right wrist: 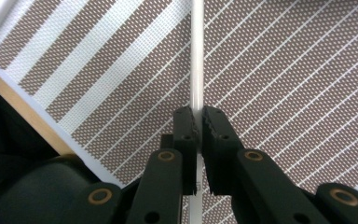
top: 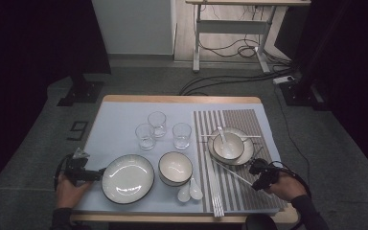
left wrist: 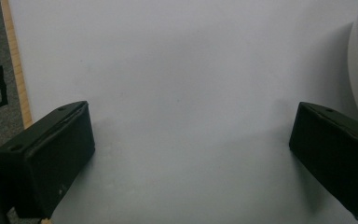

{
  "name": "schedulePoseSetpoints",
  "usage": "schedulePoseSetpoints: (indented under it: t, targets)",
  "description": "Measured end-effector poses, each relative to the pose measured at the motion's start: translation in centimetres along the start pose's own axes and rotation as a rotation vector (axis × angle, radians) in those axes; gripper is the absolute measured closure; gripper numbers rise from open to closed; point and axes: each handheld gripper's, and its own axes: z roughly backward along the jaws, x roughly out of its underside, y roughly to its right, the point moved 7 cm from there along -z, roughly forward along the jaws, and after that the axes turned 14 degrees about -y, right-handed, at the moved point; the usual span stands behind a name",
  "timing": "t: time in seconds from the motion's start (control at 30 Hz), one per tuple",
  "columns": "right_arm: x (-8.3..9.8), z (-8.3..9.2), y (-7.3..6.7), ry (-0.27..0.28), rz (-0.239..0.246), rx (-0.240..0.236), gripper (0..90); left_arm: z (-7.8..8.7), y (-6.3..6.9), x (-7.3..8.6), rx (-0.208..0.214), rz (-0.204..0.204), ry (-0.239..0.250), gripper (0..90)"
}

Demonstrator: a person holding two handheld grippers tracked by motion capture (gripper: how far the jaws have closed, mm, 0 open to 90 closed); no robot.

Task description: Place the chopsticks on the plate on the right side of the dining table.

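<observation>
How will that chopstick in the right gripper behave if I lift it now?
The chopstick looks thin, smooth and rigid, so likely light and stiff. The right gripper is shut on one end, so it may pivot or slip. Set down, it could roll on the striped placemat.

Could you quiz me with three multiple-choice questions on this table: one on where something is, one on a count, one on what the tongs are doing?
1. Where does the large plate lie?
A. on the striped mat
B. on the pale blue surface beside the left tongs
C. under the glasses

2. How many drinking glasses stand on the table?
A. two
B. three
C. five

3. What are the right tongs doing?
A. gripping a thin white stick
B. hanging open over a bowl
C. holding a spoon

Answers:
1 B: the high view shows the plate left of the striped mat, next to the left tongs.
2 B: three glasses are clustered behind the plate.
3 A: the jaws are closed on the white stick.
</observation>
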Motion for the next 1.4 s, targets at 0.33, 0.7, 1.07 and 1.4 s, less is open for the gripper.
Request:
schedulePoseSetpoints:
  t: [0.33, 0.7, 1.07, 1.4]
  targets:
    - [0.4, 0.4, -0.1, -0.002, 0.002, 0.001, 84.1, 0.0, 0.0, 0.0, 0.000, 0.000, 0.000, 0.0]
    - [-0.2, -1.8, 0.1, -0.040, 0.007, 0.004, 80.3, 0.0, 0.0, 0.0, 0.000, 0.000, 0.000, 0.0]
    - [-1.8, -1.6, -0.3, -0.055, 0.011, 0.034, 84.3, 0.0, 0.0, 0.0, 0.001, 0.000, 0.000, 0.0]
    - [-1.2, -0.4, -0.7, -0.028, 0.023, 0.018, 84.4, 0.0, 0.0, 0.0, 0.001, 0.000, 0.000, 0.0]
